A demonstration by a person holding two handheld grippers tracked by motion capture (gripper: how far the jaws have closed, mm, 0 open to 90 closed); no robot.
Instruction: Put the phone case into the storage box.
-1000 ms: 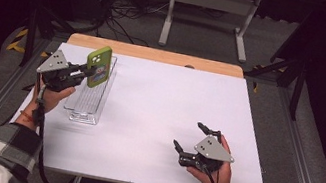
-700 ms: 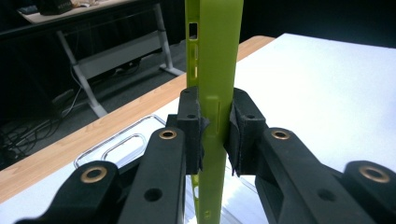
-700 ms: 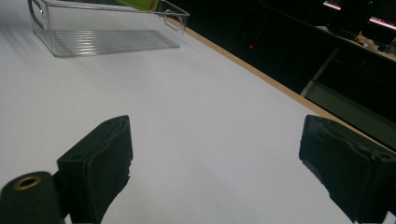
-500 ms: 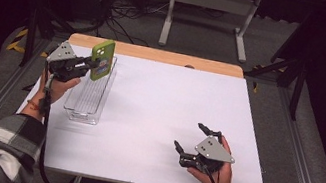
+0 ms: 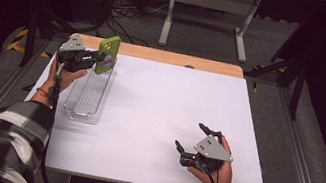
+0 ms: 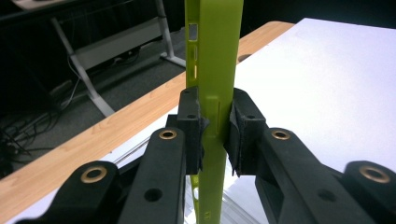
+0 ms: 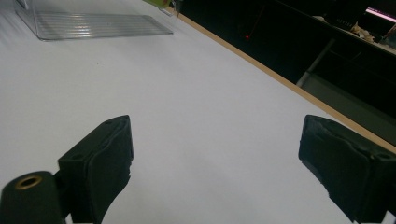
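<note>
So the left tongs (image 5: 97, 58) are clamped on the edge of 1 lime-green plastic phone case (image 5: 108, 54), holding it upright over the far end of the 1 clear ribbed plastic tray (image 5: 80, 110) at the left of the white surface (image 5: 163, 107). Looks like the carrying step; next it probably needs lowering or setting down somewhere. The right tongs (image 5: 191, 141) sit near right, wide open, holding nothing.

Looking down and forward from above onto the white surface (image 5: 168, 107). Riding close behind each hand-held gripper, peering along black jaws. Sharing the clear ribbed plastic tray (image 5: 91, 96) (image 7: 98, 23) between high and right views.
</note>
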